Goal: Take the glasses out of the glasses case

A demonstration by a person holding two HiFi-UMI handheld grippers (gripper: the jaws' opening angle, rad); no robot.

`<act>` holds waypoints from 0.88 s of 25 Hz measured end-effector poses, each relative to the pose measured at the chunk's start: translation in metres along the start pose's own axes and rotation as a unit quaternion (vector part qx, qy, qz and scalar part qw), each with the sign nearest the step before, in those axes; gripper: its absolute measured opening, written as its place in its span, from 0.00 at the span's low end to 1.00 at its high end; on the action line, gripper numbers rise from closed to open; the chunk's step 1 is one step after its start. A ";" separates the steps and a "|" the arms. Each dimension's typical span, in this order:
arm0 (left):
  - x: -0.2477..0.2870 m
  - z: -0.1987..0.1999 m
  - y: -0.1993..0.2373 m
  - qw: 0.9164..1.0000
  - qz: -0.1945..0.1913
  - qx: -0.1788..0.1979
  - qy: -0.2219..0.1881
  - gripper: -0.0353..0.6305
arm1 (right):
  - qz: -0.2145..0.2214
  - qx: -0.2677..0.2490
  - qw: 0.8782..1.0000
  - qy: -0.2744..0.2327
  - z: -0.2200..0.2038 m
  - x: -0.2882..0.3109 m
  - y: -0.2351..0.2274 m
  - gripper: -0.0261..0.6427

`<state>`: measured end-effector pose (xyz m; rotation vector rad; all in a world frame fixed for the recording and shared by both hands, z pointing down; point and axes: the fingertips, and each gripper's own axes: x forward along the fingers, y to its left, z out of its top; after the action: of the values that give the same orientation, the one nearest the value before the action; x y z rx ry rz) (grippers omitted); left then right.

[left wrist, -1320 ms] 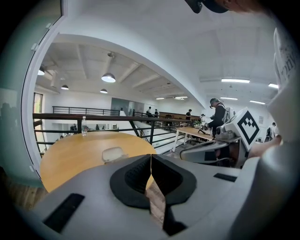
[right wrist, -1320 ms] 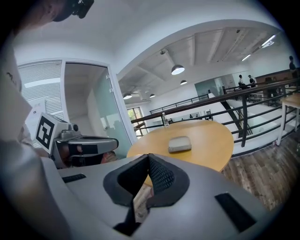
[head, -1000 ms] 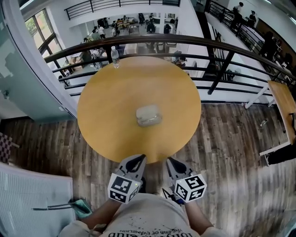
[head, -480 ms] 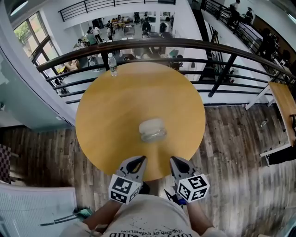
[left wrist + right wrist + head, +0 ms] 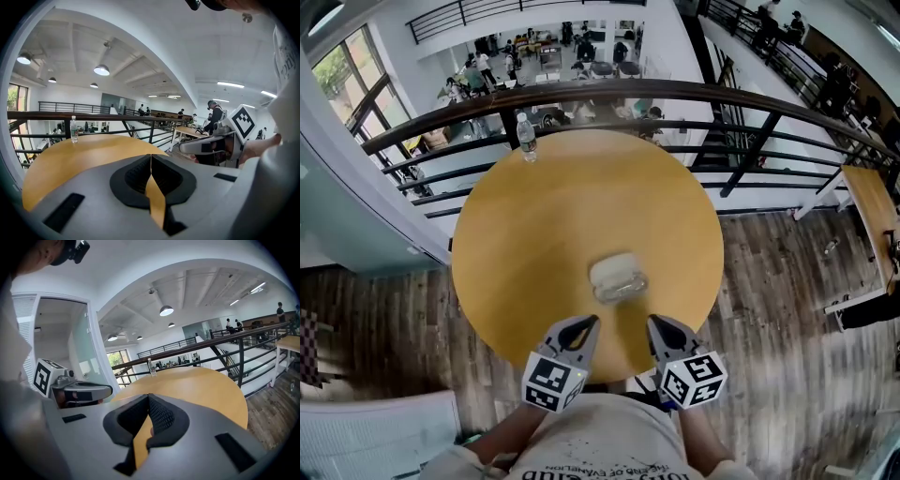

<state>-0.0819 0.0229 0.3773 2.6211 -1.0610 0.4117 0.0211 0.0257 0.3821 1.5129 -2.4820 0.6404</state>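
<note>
Pale glasses case (image 5: 618,277) lies nearer the left gripper (image 5: 581,325) and right gripper (image 5: 661,326) now.

Person is holding a grey plastic two-jaw left gripper (image 5: 581,324) and a matching grey right gripper (image 5: 660,324) side by side, low in front of the torso, near each other but not touching. Both are pointing forward, away from the body, with tips angling slightly toward each other. Each is carrying a white cube with black square markers at its rear: left cube (image 5: 551,382), right cube (image 5: 692,378). Left forearm (image 5: 500,438) is showing just behind its cube.

Left gripper view: black ribbed pads (image 5: 136,176) are pressing together at the tips, nothing between them.

Right gripper view: jaws are likewise meeting at the tips, empty.
</note>
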 end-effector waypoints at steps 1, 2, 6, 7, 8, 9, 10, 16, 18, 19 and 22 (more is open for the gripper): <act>0.001 0.001 0.003 1.000 -0.002 0.000 -0.001 0.09 | -0.001 -0.001 1.000 0.000 0.002 0.002 0.001 0.07; 0.002 0.003 0.006 1.000 -0.003 0.000 -0.002 0.09 | -0.003 -0.001 1.000 0.000 0.003 0.004 0.002 0.07; 0.002 0.008 0.012 1.000 -0.008 -0.003 -0.006 0.09 | -0.015 0.004 1.000 0.001 0.006 0.006 0.001 0.07; 0.003 0.008 0.012 1.000 -0.009 -0.005 -0.007 0.09 | -0.016 0.004 1.000 0.002 0.007 0.005 0.001 0.07; 0.003 0.008 0.012 1.000 -0.009 -0.007 -0.008 0.09 | -0.017 0.003 1.000 0.002 0.008 0.005 0.000 0.07; 0.004 0.009 0.012 1.000 -0.010 -0.008 -0.009 0.09 | -0.017 0.002 1.000 0.001 0.009 0.005 -0.001 0.07; 0.005 0.010 0.011 1.000 -0.010 -0.009 -0.010 0.09 | -0.016 0.000 1.000 0.000 0.011 0.005 -0.003 0.07; 0.014 0.022 0.013 1.000 0.000 -0.014 -0.017 0.09 | -0.018 -0.013 1.000 -0.007 0.028 0.005 -0.023 0.07; 0.017 0.025 0.013 1.000 0.006 -0.018 -0.019 0.09 | -0.014 -0.018 1.000 -0.011 0.035 0.004 -0.028 0.07; 0.018 0.026 0.013 1.000 0.009 -0.021 -0.020 0.09 | -0.011 -0.022 1.000 -0.012 0.038 0.004 -0.031 0.07; 0.023 0.030 0.015 0.999 0.021 -0.026 -0.022 0.09 | -0.003 -0.044 0.999 -0.013 0.047 0.007 -0.036 0.07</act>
<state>-0.0723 -0.0130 0.3608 2.5767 -1.1267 0.3331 0.0528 -0.0146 0.3520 1.5064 -2.4875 0.5059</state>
